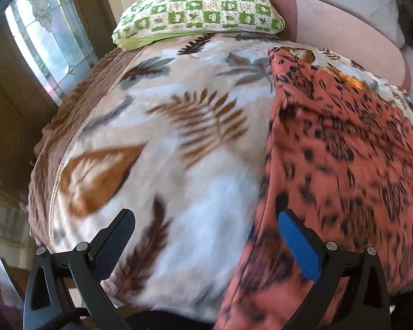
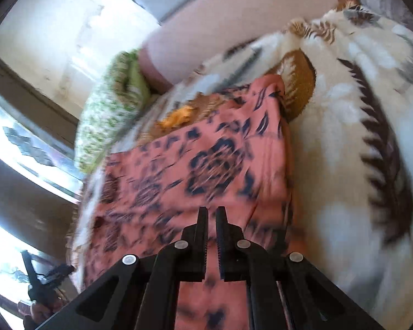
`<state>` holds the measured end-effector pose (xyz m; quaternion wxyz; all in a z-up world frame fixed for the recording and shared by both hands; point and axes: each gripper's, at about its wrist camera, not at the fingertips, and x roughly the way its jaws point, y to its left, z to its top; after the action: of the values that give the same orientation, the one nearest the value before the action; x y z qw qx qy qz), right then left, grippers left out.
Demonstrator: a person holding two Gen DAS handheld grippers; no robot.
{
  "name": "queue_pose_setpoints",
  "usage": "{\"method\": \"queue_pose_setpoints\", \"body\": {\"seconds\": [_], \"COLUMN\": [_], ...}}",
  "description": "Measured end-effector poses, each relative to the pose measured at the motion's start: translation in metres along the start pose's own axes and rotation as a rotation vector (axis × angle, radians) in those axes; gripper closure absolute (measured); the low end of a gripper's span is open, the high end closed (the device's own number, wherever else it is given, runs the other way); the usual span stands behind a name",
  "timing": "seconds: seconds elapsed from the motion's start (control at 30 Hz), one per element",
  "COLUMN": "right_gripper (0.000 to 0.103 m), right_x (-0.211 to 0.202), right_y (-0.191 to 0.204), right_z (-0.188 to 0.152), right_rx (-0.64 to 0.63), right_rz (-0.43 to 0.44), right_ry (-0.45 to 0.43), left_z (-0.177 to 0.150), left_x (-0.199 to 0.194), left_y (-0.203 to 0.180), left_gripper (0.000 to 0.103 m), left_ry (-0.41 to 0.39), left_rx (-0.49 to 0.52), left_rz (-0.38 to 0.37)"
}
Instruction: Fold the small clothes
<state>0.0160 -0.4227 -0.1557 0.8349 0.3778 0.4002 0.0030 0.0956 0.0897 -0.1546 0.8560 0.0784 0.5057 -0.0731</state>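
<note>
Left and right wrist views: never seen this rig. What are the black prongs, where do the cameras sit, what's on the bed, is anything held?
No robot here: a person holds a two-finger gripper in each hand, and a fisheye camera on each looks forward along its fingers. The black prongs at the bottom of each picture are those fingers.

The left gripper stands wide open, holding nothing. The right gripper has its fingers nearly together; whether cloth is pinched between them I cannot tell.

A salmon-pink garment with a dark print lies on a cream leaf-patterned blanket. A green-and-white checked pillow sits at the far end. Both pictures are motion-blurred.
</note>
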Motion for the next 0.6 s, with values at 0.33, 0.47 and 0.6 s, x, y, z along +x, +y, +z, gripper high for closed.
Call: {"method": "queue_pose_setpoints", "body": {"seconds": [0.33, 0.47, 0.6], "right_gripper": [0.096, 0.095, 0.071], "right_x": [-0.091, -0.122, -0.144], "right_y": [0.009, 0.004, -0.009], "right_z": [-0.099, -0.118, -0.137], "right_rx": [-0.049, 0.013, 0.097], "right_rz": [-0.111, -0.109, -0.188], "right_ry": [0.046, 0.106, 0.193], "left_z": [-0.043, -0.057, -0.071], "left_x": [0.012, 0.013, 0.022], "left_y": [-0.008, -0.008, -0.014], "left_gripper": [0.033, 0.033, 0.05], "left_ry": [0.082, 0.089, 0.127], "left_rx": [0.107, 0.11, 0.14], "left_rz": [-0.21, -0.308, -0.383]}}
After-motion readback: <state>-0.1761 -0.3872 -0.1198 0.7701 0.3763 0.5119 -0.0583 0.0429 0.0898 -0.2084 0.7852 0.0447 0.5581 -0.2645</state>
